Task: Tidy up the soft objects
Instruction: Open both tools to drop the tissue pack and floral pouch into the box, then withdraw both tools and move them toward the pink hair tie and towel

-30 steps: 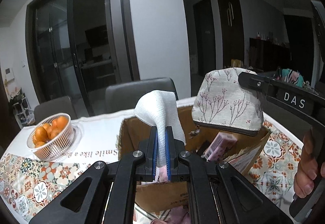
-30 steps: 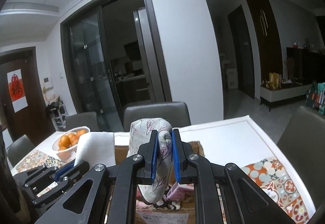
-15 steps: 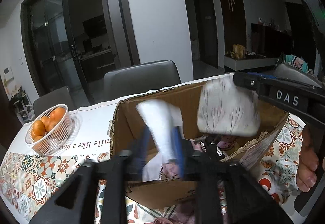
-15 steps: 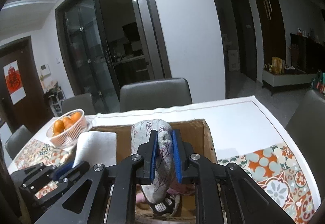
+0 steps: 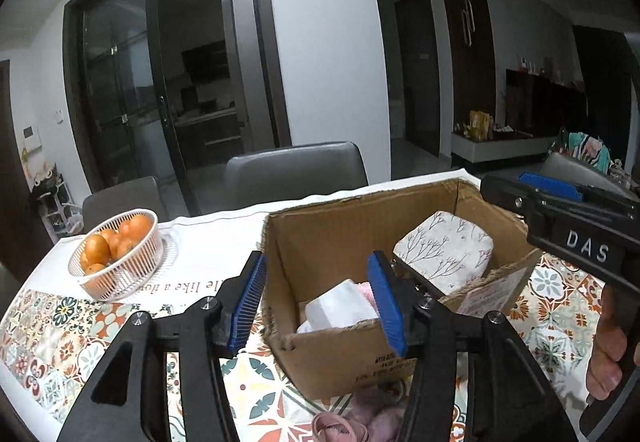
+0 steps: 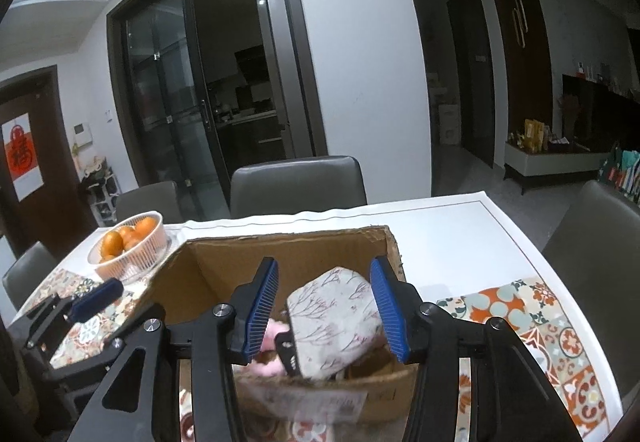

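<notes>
inside cardboard box [image 5: 340,238], floral fabric pouch [image 6: 336,318], folded white cloth [image 5: 340,308]

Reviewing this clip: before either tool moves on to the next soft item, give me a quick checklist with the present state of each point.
1. Left tool free of the white cloth: ok, jaws opening, nothing pinched between them.
2. Right tool free of the floral pouch: ok, jaws opening, pads apart from the fabric.
3. White cloth inside the cardboard box: ok.
4. Floral pouch inside the box: ok, lying tilted on other contents.
5. Soft items left outside: not ok, pink fabric lies on the table in front of the box.
6. Basket of oranges clear of the box: ok.
</notes>
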The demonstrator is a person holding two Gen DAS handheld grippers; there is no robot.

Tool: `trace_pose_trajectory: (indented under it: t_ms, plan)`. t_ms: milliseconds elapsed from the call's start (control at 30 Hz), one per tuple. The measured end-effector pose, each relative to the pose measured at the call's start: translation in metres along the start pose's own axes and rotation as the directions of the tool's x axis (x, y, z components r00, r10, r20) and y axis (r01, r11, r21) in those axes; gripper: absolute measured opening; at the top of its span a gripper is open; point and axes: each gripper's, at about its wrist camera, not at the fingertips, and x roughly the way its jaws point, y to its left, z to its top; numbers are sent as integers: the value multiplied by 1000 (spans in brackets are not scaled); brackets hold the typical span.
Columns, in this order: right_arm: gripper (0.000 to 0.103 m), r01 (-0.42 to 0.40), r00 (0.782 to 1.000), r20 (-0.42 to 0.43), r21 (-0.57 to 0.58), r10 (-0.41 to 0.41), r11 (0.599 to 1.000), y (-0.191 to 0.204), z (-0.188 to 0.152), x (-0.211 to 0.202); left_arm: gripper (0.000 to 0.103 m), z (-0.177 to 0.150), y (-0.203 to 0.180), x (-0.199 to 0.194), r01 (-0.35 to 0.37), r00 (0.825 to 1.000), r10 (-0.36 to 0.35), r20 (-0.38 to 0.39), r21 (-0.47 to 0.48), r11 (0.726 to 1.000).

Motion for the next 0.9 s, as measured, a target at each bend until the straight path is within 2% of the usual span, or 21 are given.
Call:
trace_pose_trajectory:
  t_ms: [300,467,900]
  plan:
    - [50,-32,999,8,-2,32,999,19,-2,-34,53,0,18,-41,-17,999,18,46,-20,1000]
    - [54,-37,999,19,-13,38,999,31,-7,-52,54,-5,25,-61,-31,998,32,58,-22,999]
    - [57,-39,999,-3,-44,39,998,55,-29,-86,55,-30,40,-98,-37,998,39,48,-43,998]
